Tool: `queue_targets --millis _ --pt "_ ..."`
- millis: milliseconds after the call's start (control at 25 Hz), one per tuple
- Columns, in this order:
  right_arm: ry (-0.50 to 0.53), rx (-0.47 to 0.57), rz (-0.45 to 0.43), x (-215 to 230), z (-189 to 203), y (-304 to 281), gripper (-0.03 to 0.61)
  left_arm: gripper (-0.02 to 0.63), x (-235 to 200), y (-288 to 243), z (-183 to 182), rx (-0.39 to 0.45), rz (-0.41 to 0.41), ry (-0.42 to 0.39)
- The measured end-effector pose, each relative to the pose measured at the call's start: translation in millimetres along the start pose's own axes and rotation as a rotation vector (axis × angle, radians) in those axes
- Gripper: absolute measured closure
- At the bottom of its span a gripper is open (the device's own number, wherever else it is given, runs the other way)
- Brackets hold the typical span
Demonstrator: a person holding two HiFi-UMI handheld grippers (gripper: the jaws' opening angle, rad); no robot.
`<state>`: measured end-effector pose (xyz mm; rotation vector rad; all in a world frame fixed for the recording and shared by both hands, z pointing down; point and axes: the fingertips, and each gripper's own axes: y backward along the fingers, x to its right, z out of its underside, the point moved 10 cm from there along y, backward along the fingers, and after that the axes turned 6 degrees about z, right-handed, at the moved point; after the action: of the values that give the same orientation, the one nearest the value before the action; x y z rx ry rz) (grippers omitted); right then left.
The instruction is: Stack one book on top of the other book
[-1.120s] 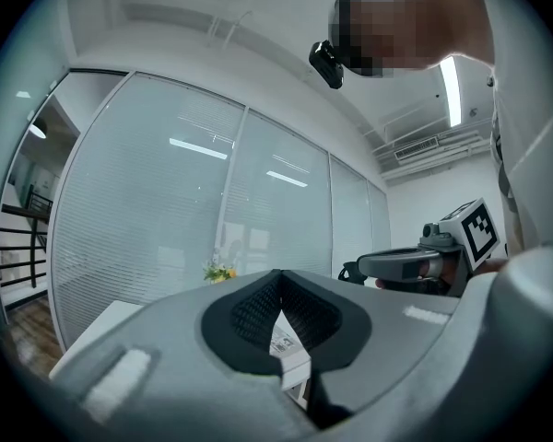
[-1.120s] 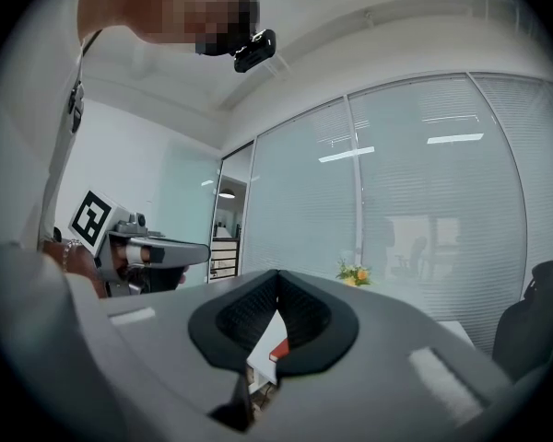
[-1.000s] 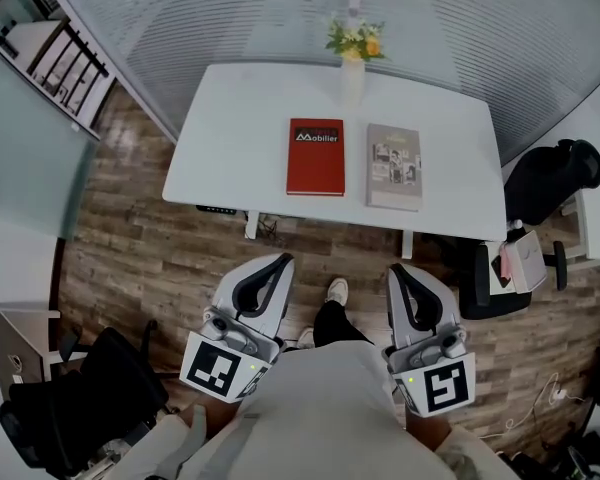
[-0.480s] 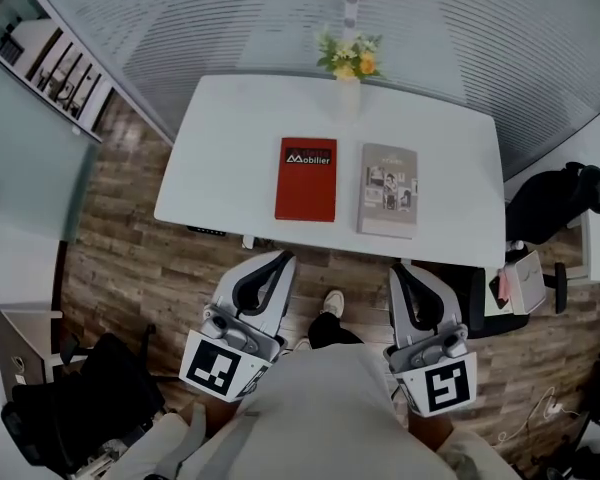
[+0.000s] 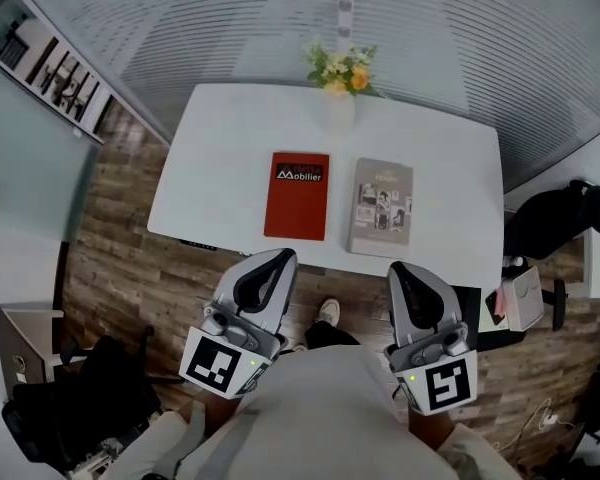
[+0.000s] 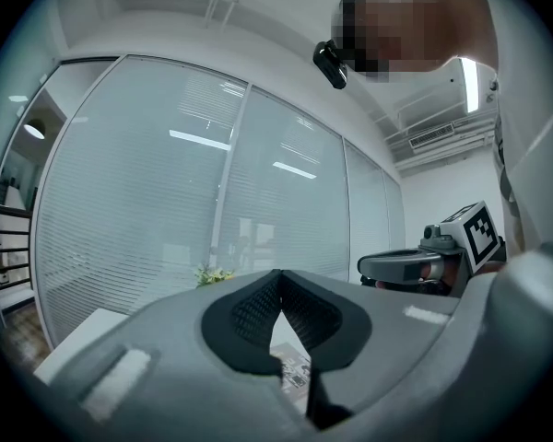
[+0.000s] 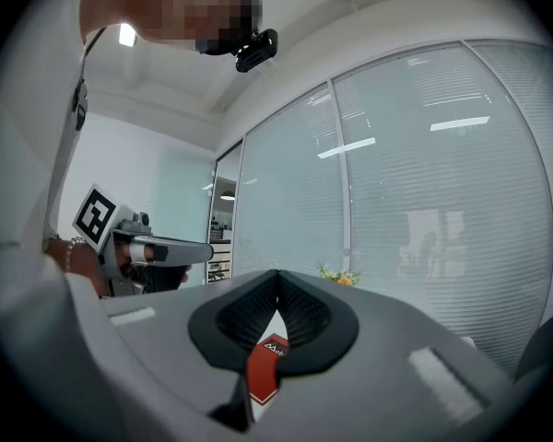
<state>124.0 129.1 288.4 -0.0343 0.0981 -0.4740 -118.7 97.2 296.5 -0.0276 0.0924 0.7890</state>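
A red book [image 5: 298,195] and a grey book [image 5: 381,207] lie flat side by side on the white table [image 5: 220,168], the red one on the left. Both grippers are held level in front of the person, short of the table's near edge. My left gripper [image 5: 284,257] is shut and empty; through the notch under its jaws [image 6: 278,274] a piece of the grey book [image 6: 295,373] shows. My right gripper [image 5: 399,268] is shut and empty too; below its tips [image 7: 278,274] the red book [image 7: 265,373] shows.
A vase of flowers [image 5: 338,73] stands at the table's far edge, against a glass wall with blinds. A black office chair [image 5: 565,203] is right of the table, another chair [image 5: 90,398] at lower left. The person's shoe [image 5: 328,313] is on the wooden floor.
The table and both books have come nearer and lower in the head view as the person and both grippers advanced toward them. Both grippers have stayed shut.
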Motion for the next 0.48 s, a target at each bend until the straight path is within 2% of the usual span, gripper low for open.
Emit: queue_targets --millis 480 --pt "0.000 -0.010 -0.011 32.3 10.2 -21.1 0.572 0.612 -9.2 -38.6 8.5 -0.006 -0.008 0.007"
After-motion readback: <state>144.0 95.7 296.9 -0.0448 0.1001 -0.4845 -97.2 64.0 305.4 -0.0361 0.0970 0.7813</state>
